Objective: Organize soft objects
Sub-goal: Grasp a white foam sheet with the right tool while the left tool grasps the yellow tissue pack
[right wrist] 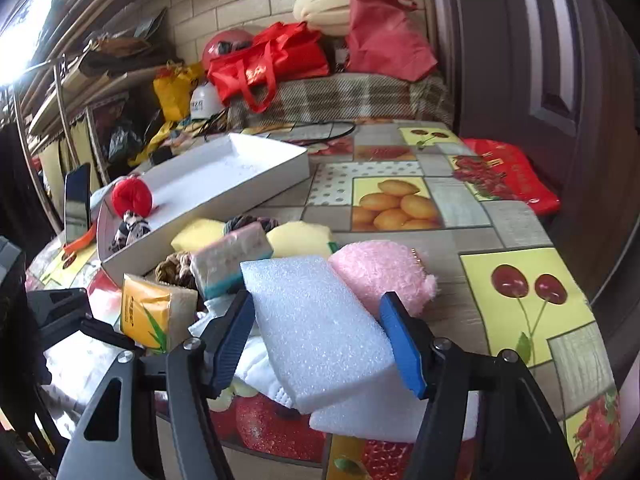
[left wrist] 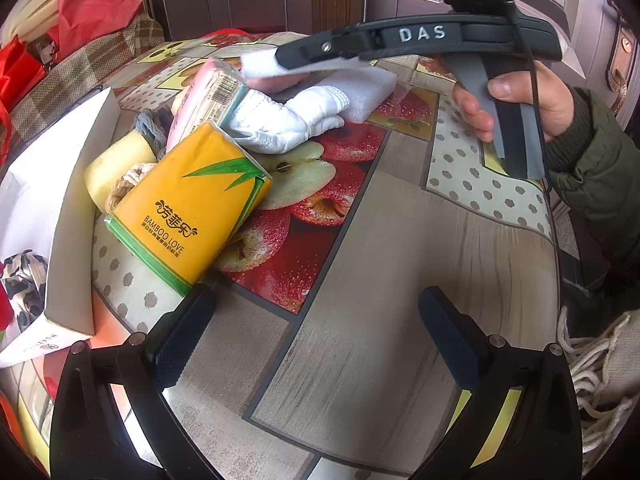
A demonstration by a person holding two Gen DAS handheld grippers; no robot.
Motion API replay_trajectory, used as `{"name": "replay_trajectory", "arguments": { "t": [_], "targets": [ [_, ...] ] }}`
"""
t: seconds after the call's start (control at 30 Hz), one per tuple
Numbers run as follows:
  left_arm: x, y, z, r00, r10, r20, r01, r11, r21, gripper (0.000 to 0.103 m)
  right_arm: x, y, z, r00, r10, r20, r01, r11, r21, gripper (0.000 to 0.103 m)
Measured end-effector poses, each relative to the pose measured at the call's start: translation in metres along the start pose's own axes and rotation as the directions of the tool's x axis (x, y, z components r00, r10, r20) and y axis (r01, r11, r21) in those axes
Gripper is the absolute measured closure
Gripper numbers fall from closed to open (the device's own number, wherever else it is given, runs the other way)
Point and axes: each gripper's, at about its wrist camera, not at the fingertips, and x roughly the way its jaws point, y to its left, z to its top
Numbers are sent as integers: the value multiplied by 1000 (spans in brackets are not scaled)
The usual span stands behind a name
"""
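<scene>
The right gripper (right wrist: 316,340) has a white foam block (right wrist: 316,328) between its two blue pads (right wrist: 402,348). The pads sit at the block's long edges and look to be touching or just short of them; a firm squeeze cannot be confirmed. The block appears tilted, its far end raised, over a second white foam piece (right wrist: 384,412) lying on the table (right wrist: 516,224). Foam like this is probably very light and springy, so it should dent under pressure and hold by friction. Taking it across the narrow width, near the middle, looks soundest.

The left gripper (left wrist: 316,340) hangs with its fingers spread wide over bare tablecloth, holding nothing.

Just behind the block lie a pink plush pad (right wrist: 384,272), a white glove (left wrist: 288,120), an orange tissue pack (left wrist: 192,204) and yellow sponges (right wrist: 300,236). Further back rests the white tray (right wrist: 224,184), with a red yarn ball (right wrist: 132,198) inside.
</scene>
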Motion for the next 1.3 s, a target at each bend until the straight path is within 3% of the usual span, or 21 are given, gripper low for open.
{"name": "replay_trajectory", "arguments": {
  "t": [0.3,0.53,1.07,1.17,1.3],
  "targets": [
    [0,0,0,1000,0,0,0,1000,0,1,-23,-6,-3,991,-102,92,95,993,71,39],
    [0,0,0,1000,0,0,0,1000,0,1,-53,-18,-9,954,-204,219,167,970,177,39],
    [-1,0,1,1000,3,0,-3,1000,1,1,-59,-29,-16,953,-169,252,103,962,253,39],
    [-15,-4,3,994,83,77,-85,996,26,1,-59,-34,-17,954,-159,255,88,959,270,39],
    [-44,4,15,964,179,198,-189,981,32,0,-58,-40,-18,959,-137,248,60,954,294,39]
  ]
}}
